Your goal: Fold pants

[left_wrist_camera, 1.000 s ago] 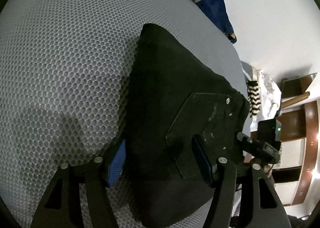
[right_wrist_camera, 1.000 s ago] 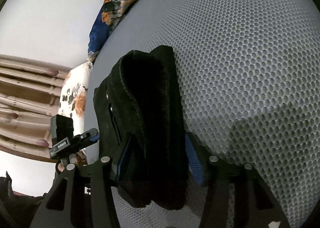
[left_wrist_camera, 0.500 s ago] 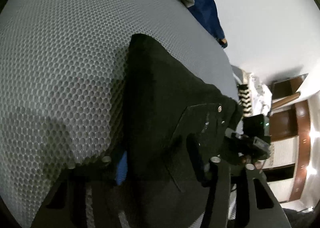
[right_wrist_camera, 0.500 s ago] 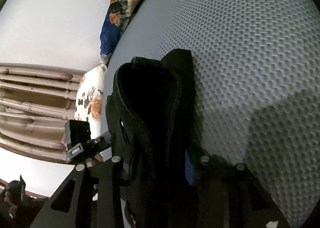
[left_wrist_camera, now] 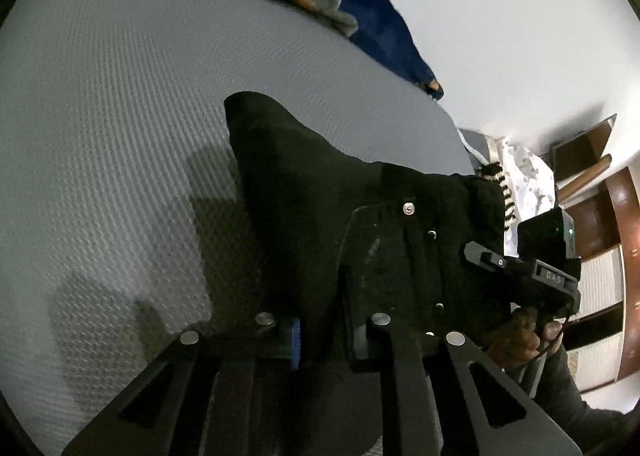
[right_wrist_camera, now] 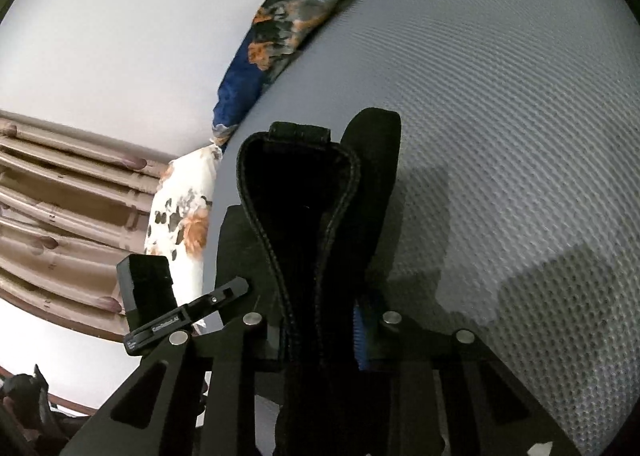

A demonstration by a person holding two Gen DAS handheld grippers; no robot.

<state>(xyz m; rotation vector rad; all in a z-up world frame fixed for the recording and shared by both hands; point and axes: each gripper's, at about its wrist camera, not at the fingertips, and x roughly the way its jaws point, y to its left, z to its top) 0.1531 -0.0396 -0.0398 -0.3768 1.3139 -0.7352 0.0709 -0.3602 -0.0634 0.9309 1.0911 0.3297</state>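
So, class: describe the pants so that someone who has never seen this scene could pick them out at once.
Find the grey mesh mattress filling most of both views. On it, held up by both grippers, is a folded bundle, the pants. They are plain black with metal rivets, unlike the blue floral bedding at the edge.

Dim indoor light, blocky shadows on the mattress (left_wrist_camera: pixel 120 104), motion blur, fisheye-bent edges

pants (left_wrist_camera: pixel 320 216) lower end cut off by frame edge | mattress (left_wrist_camera: pixel 100 136) weave blurred | left gripper (left_wrist_camera: pixel 324 336) fingertips buried in cloth
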